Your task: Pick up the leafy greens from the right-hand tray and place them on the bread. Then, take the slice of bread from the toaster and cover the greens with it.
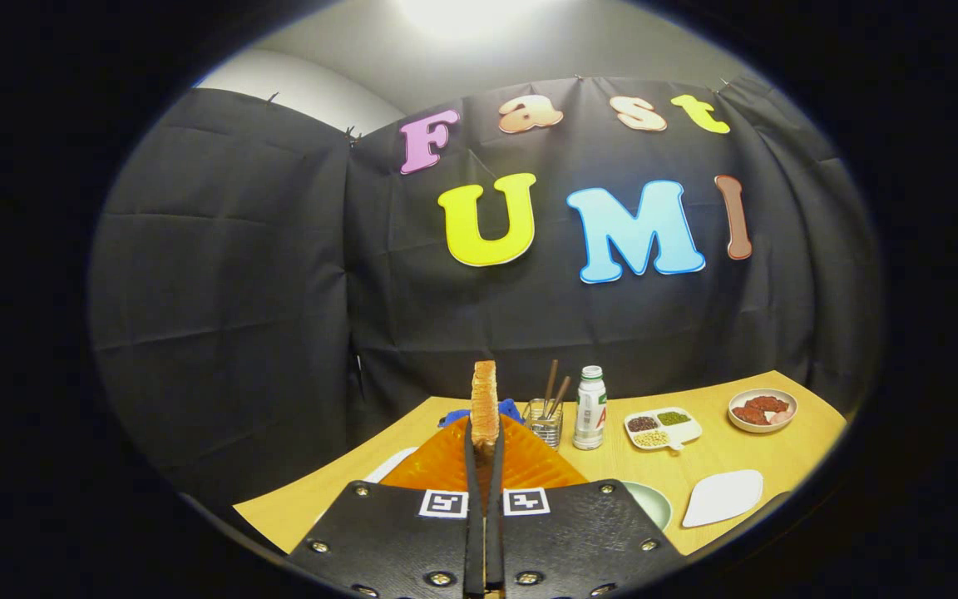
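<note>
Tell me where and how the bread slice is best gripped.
Grip the bread slice on its two flat faces near the lower edge, coming from below along its thin edge. It stands upright and edge-on, so the broad faces meet the fingers. The gripper is already shut on it this way, above the orange tray.

On the table, a bottle stands between a glass and a divided dish.
</note>
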Motion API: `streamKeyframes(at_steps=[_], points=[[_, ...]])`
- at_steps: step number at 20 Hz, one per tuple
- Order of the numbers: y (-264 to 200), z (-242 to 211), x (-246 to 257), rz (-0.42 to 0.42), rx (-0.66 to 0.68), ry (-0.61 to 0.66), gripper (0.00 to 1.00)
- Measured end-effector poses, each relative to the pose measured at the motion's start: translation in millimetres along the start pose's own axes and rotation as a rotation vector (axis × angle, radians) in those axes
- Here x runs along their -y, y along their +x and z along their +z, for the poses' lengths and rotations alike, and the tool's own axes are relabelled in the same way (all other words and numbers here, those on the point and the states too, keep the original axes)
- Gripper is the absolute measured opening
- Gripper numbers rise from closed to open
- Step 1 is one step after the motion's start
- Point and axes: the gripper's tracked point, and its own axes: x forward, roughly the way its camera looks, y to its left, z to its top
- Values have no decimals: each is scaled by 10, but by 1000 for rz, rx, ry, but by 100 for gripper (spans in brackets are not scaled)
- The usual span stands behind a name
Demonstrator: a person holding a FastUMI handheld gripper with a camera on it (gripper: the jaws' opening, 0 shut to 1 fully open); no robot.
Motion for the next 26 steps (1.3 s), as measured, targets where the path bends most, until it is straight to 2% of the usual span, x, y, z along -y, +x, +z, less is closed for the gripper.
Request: streamKeyframes(at_steps=[7,12,18,22,26], points=[[-55,-206,641,-80,-40,20,1],[-59,-412,915,-102,-76,35,1],[-11,-596,926,-51,-108,21,1],[32,-748,873,4,-130,59,1],[104,-885,949,-8,-144,106,1]])
